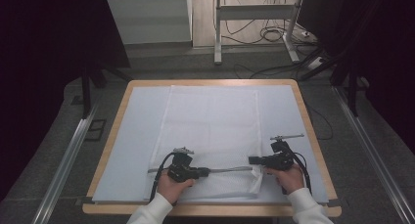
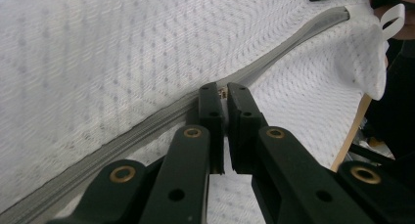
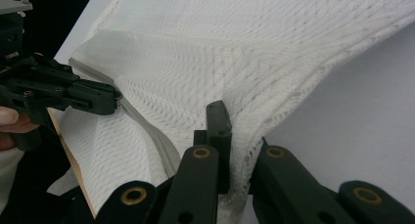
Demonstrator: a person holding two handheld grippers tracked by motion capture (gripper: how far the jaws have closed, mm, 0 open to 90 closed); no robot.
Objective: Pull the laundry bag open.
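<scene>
A white mesh bag (image 1: 210, 121) lies flat on the table, with a grey zipper (image 1: 230, 169) running along its near end. My left gripper (image 1: 208, 172) is shut on the small zipper pull (image 2: 223, 92) partway along the zipper (image 2: 122, 141). My right gripper (image 1: 252, 160) is shut on the bag's near right corner, and the mesh (image 3: 220, 48) drapes over one jaw and hides it. In the right gripper view the left gripper (image 3: 115, 99) sits at the zipper (image 3: 147, 128). The bag corner (image 2: 367, 62) is lifted off the table.
A pale sheet (image 1: 137, 136) covers the wooden table (image 1: 119, 111), whose near edge runs just under both hands. Beyond the far edge stand a metal table frame (image 1: 254, 13) and loose cables (image 1: 274, 35) on the floor. Rails (image 1: 68, 160) flank both sides.
</scene>
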